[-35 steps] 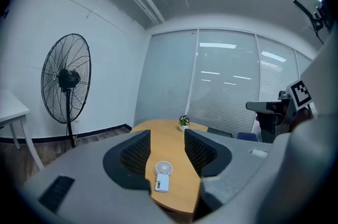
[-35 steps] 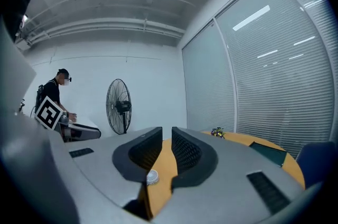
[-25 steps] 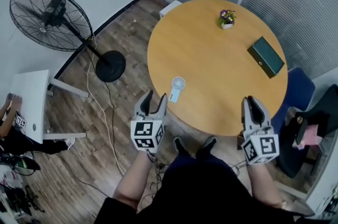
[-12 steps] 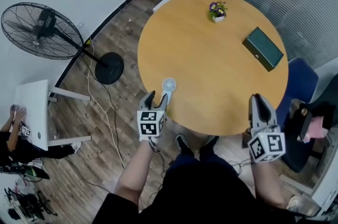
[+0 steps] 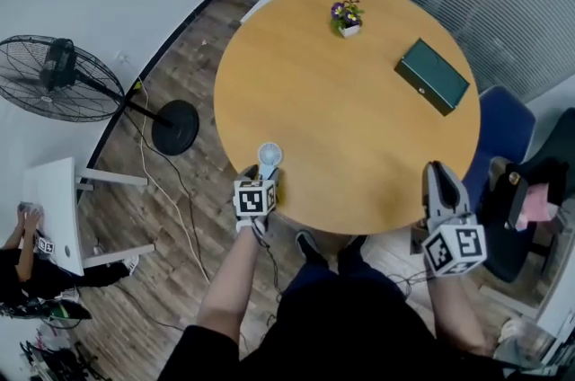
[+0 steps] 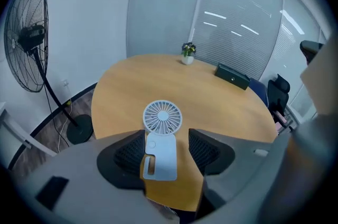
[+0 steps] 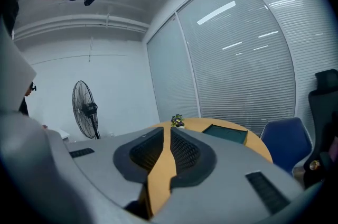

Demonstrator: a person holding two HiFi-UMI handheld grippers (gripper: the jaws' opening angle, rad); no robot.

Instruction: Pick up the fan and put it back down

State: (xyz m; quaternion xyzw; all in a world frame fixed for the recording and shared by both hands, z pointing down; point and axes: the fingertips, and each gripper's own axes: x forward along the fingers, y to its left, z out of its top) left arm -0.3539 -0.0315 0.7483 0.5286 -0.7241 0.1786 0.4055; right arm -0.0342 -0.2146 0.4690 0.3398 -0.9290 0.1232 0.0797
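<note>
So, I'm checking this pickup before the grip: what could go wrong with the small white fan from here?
1. The small white handheld fan lies close to the round wooden table's near edge; a nudge could slide it off.
2. The left gripper's jaws, now opening, straddle its handle off-centre, one pad much nearer; closing might twist the fan instead of clamping it.

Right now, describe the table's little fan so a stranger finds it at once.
Find the round wooden table. At its near left edge lies a small pale handheld fan. Its round grille on a flat handle sets it apart from the flower pot and green box.
</note>
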